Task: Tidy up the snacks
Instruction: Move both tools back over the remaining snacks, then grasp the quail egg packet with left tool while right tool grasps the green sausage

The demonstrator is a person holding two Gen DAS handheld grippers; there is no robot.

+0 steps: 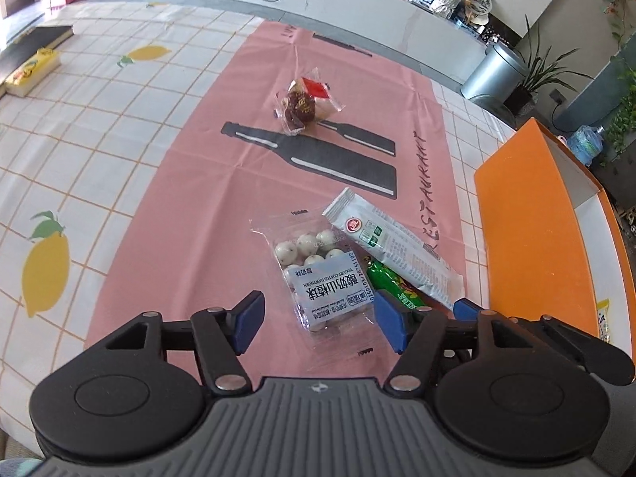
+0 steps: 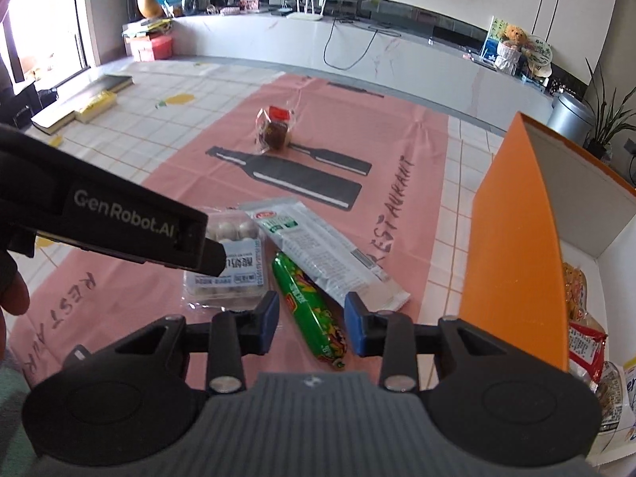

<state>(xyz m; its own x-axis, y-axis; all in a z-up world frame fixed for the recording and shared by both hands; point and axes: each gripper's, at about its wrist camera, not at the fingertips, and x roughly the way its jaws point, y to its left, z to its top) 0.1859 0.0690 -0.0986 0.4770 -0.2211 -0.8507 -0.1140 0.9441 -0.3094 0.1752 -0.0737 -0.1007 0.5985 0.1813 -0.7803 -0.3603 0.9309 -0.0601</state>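
Pink mat (image 2: pixel 190 183) on the counter, orange box (image 2: pixel 512 214) to the right. Right gripper (image 2: pixel 310 324), jaws spread, straddles the green sausage (image 2: pixel 314 310), so pinch and box it next. Left gripper (image 1: pixel 318 318) hangs spread over the yogurt-ball bag (image 1: pixel 318 278).

Ahead of you the table (image 1: pixel 119 127) wears a white grid cloth printed with lemons (image 1: pixel 44 266), and a pink mat (image 2: pixel 222 159) with black bottle shapes lies over it. At the far left edge a dark book (image 2: pixel 83 99) sits beside a yellow box (image 2: pixel 97 106). Beyond, a grey bin (image 1: pixel 495 71) stands next to a potted plant (image 1: pixel 544 75), and a teddy bear (image 2: pixel 514 33) sits on the marble counter (image 2: pixel 397 59).
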